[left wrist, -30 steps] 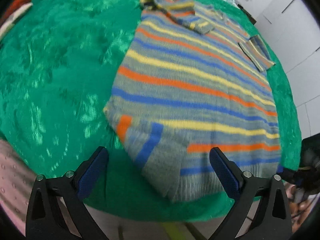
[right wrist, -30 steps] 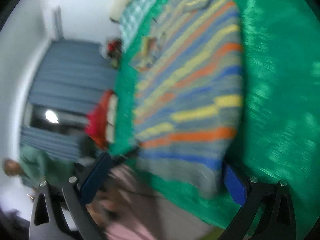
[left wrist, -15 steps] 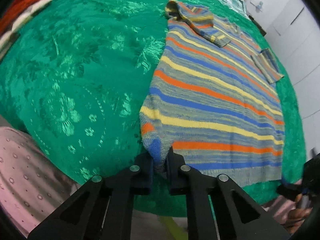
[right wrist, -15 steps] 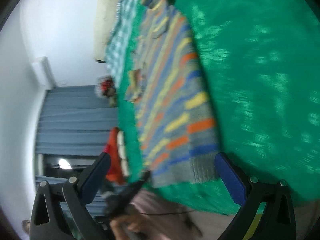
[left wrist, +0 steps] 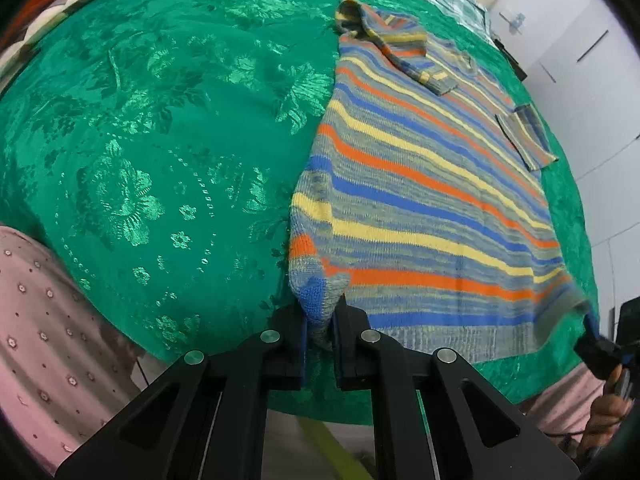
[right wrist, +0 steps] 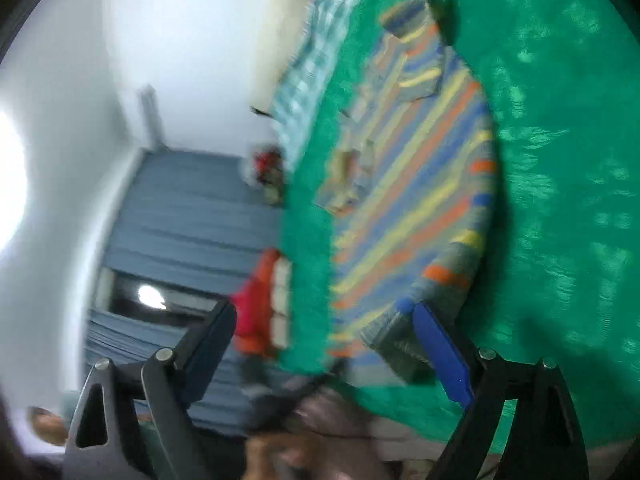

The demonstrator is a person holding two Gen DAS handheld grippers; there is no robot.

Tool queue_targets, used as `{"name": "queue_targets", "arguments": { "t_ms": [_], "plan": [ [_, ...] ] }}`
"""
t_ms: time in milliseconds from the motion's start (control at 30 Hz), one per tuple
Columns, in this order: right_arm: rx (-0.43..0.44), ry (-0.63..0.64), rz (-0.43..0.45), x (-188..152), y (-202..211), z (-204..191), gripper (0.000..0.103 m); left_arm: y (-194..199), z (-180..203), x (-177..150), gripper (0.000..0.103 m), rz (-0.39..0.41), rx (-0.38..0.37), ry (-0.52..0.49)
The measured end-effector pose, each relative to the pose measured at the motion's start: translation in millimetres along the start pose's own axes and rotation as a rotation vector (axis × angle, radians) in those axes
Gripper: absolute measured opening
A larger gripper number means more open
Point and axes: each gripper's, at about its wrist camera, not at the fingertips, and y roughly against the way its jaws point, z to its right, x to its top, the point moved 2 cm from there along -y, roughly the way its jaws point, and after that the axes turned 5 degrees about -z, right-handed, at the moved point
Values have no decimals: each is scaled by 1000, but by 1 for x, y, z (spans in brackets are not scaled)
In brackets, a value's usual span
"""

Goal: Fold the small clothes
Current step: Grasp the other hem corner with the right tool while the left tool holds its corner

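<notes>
We see the striped sweater lying flat on the green bedspread. Our left hand-held gripper is pinching its near hem corner, jaws pressed together on the knit. Our right hand-held gripper is closing, jaws wide apart at the opposite hem corner, not pressing it yet.
</notes>
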Motion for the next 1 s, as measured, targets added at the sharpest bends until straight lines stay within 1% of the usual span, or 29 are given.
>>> {"name": "queue_targets", "arguments": {
  "t_ms": [67, 100, 133, 167, 200, 267, 300, 333, 367, 400, 433, 467, 500, 533, 567, 600, 667, 700, 733, 767, 800, 833, 867, 900, 933, 967, 1000],
  "plan": [
    [-31, -87, -38, -9, -5, 22, 90, -2, 4, 1, 9, 0, 9, -13],
    [-64, -145, -41, -11, -5, 36, 90, -3, 6, 1, 9, 1, 11, -17],
    [-79, -198, -38, -16, -6, 48, 91, -3, 7, 1, 9, 2, 12, -21],
    [-65, -266, -25, -20, -6, 60, 91, -3, 7, 0, 9, 4, 13, -24],
    [-36, -317, -3, -22, -6, 69, 91, -3, 7, 0, 9, 7, 12, -27],
    [4, -358, 26, -18, -12, 74, 91, -4, 7, -1, 9, 11, 7, -31],
    [25, -359, 26, -16, -8, 76, 91, -5, 8, 0, 9, 10, 9, -32],
    [65, -362, 30, -10, -13, 76, 88, -6, 8, 1, 9, 7, 10, -34],
    [130, -374, 60, 0, -12, 72, 87, -7, 8, 1, 9, 5, 11, -35],
    [172, -365, 85, 2, -12, 66, 87, -6, 7, 2, 9, 4, 7, -33],
    [216, -314, 117, 10, -2, 53, 87, -5, 6, 2, 10, 5, 0, -25],
    [205, -258, 127, 12, 4, 42, 87, -3, 3, 1, 10, 7, -8, -13],
    [173, -219, 128, 15, 11, 36, 87, -2, 0, 0, 11, 7, -16, -3],
    [88, -168, 118, 16, 18, 29, 87, -2, -1, -1, 11, 6, -23, 1],
    [2, -143, 101, 14, 21, 27, 87, -2, -1, -1, 11, 6, -26, 1],
    [-66, -133, 78, 10, 18, 28, 87, -2, 0, -1, 11, 6, -25, -5],
    [-144, -141, 35, 0, 12, 38, 87, -4, 7, -2, 11, 4, -25, -33],
    [-173, -172, 23, -4, 9, 48, 87, -5, 10, -2, 11, 1, -24, -47],
    [-178, -204, 18, -6, 7, 57, 85, -6, 14, -3, 11, -2, -24, -61],
    [-160, -249, 22, -9, 1, 65, 85, -7, 17, -3, 11, -3, -26, -73],
    [-116, -273, 18, -8, -3, 68, 85, -7, 20, -3, 11, -2, -24, -80],
    [-73, -282, -4, -5, -9, 68, 79, -8, 21, -2, 7, -3, -22, -85],
    [-29, -272, -30, -1, -17, 65, 70, -9, 21, -1, 6, -5, -17, -86],
    [-38, -243, -31, 2, -19, 60, 42, -9, 20, 0, 4, -7, -12, -84],
    [-71, -212, -27, 1, -20, 59, 16, -7, 18, 1, 4, -7, -5, -73],
    [-168, -152, -8, 5, -13, 49, 11, -5, 14, 2, 4, -4, 8, -61],
    [-220, -123, -2, 7, -10, 44, 10, -2, 12, 2, 4, -2, 14, -47]
  ]
}}
